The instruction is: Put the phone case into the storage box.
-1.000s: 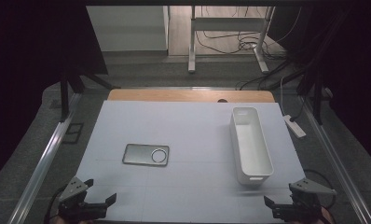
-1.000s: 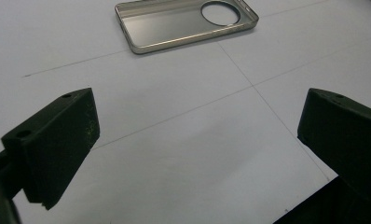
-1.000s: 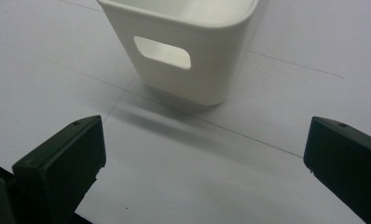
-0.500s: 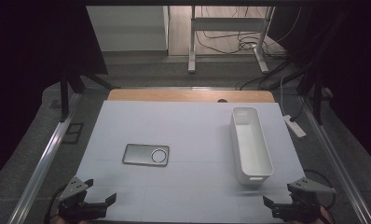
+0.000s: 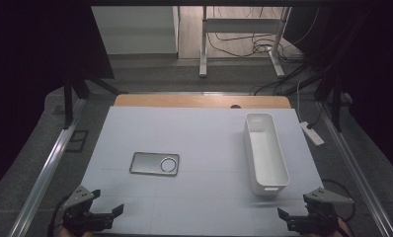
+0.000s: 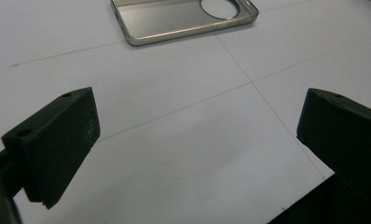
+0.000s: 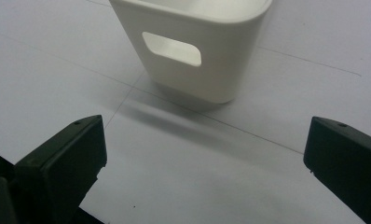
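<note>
A silver phone case (image 5: 155,164) with a round camera hole lies flat at the left middle of the white table (image 5: 199,133). A long white bin (image 5: 265,152) stands at the right, its near end wall having a handle slot. My left gripper (image 5: 97,216) rests at the table's near left edge, open and holding nothing. In the left gripper view the phone case (image 6: 183,16) lies well ahead of the open left gripper (image 6: 197,135). My right gripper (image 5: 303,219) sits at the near right edge. It (image 7: 204,158) is open just short of the bin (image 7: 193,46).
A wooden strip (image 5: 199,101) runs along the table's far edge. A white power strip (image 5: 312,133) lies off the right side. Metal rails (image 5: 46,168) flank the table. Another table's legs and cables stand on the floor beyond.
</note>
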Tool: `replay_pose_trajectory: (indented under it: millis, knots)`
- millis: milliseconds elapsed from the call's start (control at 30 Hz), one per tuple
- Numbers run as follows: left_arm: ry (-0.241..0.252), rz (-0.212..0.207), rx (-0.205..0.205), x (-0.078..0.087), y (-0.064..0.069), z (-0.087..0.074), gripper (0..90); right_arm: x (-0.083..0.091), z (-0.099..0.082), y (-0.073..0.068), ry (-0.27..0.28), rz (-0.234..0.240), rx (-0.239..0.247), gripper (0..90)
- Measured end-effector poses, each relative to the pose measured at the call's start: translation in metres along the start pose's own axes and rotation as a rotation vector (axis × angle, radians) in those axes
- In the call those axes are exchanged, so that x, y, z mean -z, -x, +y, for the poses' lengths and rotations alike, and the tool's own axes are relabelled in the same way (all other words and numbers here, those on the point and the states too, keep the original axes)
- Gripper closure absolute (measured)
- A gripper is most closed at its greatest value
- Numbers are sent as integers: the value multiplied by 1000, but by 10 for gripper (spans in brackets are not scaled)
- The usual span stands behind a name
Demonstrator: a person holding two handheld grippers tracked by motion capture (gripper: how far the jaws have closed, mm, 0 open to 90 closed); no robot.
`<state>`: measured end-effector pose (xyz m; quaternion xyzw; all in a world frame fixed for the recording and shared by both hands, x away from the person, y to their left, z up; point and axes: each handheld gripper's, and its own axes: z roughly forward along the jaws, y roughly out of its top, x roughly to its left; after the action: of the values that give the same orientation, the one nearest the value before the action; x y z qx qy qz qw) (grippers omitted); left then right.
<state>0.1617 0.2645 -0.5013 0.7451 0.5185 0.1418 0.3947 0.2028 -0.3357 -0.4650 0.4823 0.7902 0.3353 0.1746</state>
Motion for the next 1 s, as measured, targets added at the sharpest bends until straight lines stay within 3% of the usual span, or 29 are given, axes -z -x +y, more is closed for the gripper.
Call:
replay_pose_trajectory:
  millis: [200,633,1000]
  knots:
    - [-20,11,-8,-5,0,4,0,-1,0,0,2,0,0,0]
    - [-28,-37,-2,-15,-7,15,0,-2,1,0,-2,-3,7,0]
    - [-52,-65,-27,-29,-10,26,0,-3,2,-1,-8,1,11,0]
